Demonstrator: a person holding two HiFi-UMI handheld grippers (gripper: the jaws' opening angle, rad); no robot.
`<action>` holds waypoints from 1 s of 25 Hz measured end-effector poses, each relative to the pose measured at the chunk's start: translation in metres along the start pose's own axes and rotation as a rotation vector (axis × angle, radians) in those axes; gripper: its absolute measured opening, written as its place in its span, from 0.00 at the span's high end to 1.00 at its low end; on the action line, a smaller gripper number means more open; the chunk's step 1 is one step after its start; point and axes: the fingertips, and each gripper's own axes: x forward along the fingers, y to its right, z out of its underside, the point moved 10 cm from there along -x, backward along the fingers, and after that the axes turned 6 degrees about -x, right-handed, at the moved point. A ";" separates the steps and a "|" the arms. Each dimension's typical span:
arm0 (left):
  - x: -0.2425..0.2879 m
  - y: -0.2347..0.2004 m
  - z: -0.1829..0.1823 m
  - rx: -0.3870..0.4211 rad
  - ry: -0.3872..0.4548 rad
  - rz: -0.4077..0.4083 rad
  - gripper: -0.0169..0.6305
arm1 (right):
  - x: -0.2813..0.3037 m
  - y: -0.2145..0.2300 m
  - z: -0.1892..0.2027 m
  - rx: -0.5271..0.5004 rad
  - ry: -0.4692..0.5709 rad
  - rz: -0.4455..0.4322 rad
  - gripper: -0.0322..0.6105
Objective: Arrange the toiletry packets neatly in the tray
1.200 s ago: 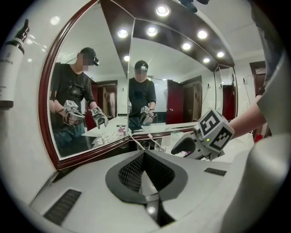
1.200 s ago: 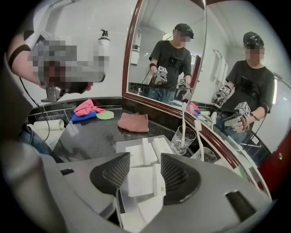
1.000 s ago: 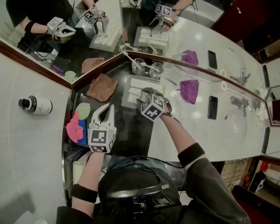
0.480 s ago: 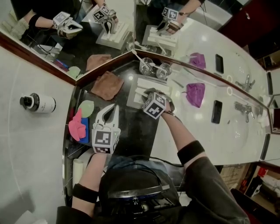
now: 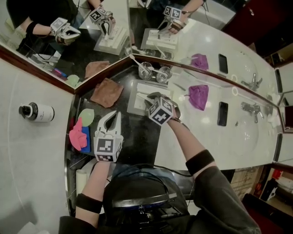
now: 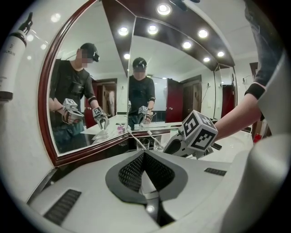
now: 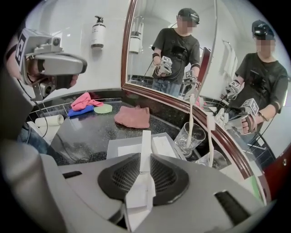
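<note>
As right gripper point(image 5: 154, 97), just closed, pinches packet point(image 7: 145, 142) over tray point(image 7: 114, 145) edge, counter point(image 7: 86, 132) bare

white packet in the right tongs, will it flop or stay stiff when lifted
Probably stiff: the white packet juts straight out of the right tongs, which have just closed on it, with no sag. Likely light, since it looks thin and narrow.

Bright ceiling spotlights point(image 6: 163, 9), glare on glossy white counter point(image 5: 215, 137), heavy fisheye distortion, dark vignetted corners.
</note>
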 end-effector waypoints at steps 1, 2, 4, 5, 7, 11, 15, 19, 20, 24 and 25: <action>0.000 0.003 -0.002 -0.005 0.002 0.000 0.97 | -0.008 0.000 0.001 0.015 0.012 0.005 0.82; 0.001 0.006 -0.004 -0.006 0.003 0.001 0.97 | -0.016 0.001 0.002 0.032 0.023 0.008 0.82; 0.002 0.011 -0.004 0.012 0.001 0.014 0.97 | -0.033 0.002 0.009 0.080 0.050 0.022 0.82; 0.003 0.014 -0.004 0.020 0.000 0.019 0.97 | -0.042 0.003 0.014 0.114 0.065 0.030 0.82; 0.004 0.021 -0.004 0.030 0.001 0.023 0.97 | -0.063 0.005 0.026 0.189 0.090 0.051 0.82; 0.009 0.040 -0.006 0.050 -0.001 0.043 0.97 | -0.104 0.004 0.063 0.334 0.115 0.094 0.82; 0.014 0.059 -0.005 0.066 -0.001 0.072 0.97 | -0.140 -0.004 0.114 0.488 0.117 0.143 0.82; 0.019 0.079 -0.006 0.081 -0.008 0.098 0.97 | -0.167 -0.015 0.172 0.659 0.108 0.196 0.82; 0.020 0.084 -0.008 0.085 -0.007 0.105 0.97 | -0.170 -0.018 0.188 0.688 0.101 0.208 0.82; 0.023 0.101 -0.013 0.109 -0.008 0.131 0.97 | -0.175 -0.032 0.241 0.803 0.073 0.232 0.82; 0.023 0.104 -0.014 0.116 -0.009 0.137 0.97 | -0.175 -0.036 0.250 0.832 0.066 0.235 0.82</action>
